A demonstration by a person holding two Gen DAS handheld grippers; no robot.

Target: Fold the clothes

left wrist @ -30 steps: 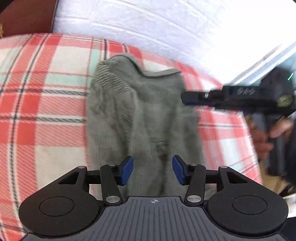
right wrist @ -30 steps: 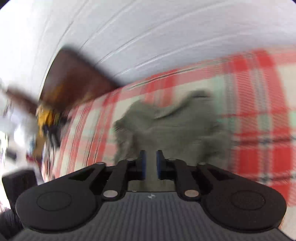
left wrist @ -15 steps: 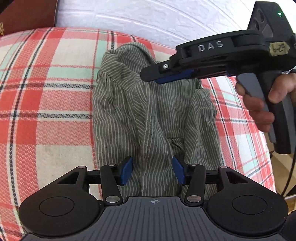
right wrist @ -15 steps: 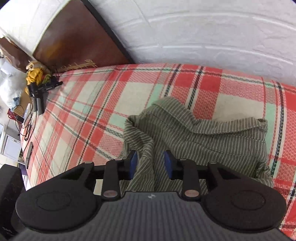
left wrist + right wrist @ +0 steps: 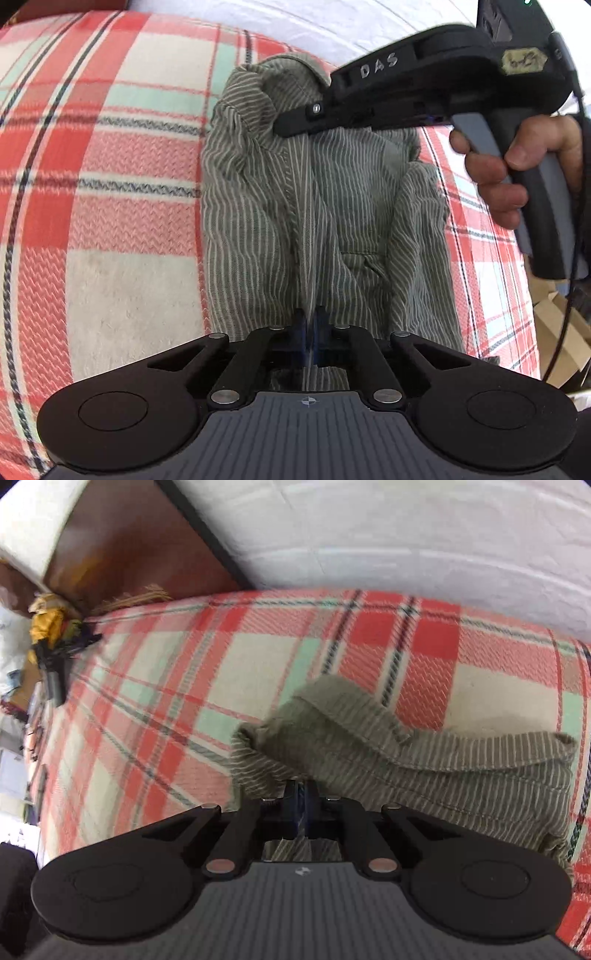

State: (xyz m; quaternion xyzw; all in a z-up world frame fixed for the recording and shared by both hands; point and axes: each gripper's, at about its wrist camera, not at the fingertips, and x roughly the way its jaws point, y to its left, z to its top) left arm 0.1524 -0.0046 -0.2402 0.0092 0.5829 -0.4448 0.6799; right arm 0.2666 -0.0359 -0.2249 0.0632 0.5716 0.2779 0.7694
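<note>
Closest to us, our left tongs (image 5: 311, 325) are clenched on a ridge of the grey-green striped shirt (image 5: 325, 206), the blue pads pressed together with the cloth pinched between them at the near hem. In the right wrist view our right tongs (image 5: 301, 805) are likewise clenched on a fold of the same shirt (image 5: 424, 760), the fabric drawn up into the narrow gap between the pads.

The shirt lies crumpled lengthwise on a red, cream and mint plaid blanket (image 5: 110, 192), bunched into long creases, with a small pocket showing near its middle.

Farther off in the left wrist view, our right hand (image 5: 517, 162) grips the grey handle of the other tool, whose black body reaches across to the shirt's far end near the collar. Beyond stands a white brick-patterned wall (image 5: 406, 535), with a dark brown wooden panel (image 5: 129, 554) to one side.
</note>
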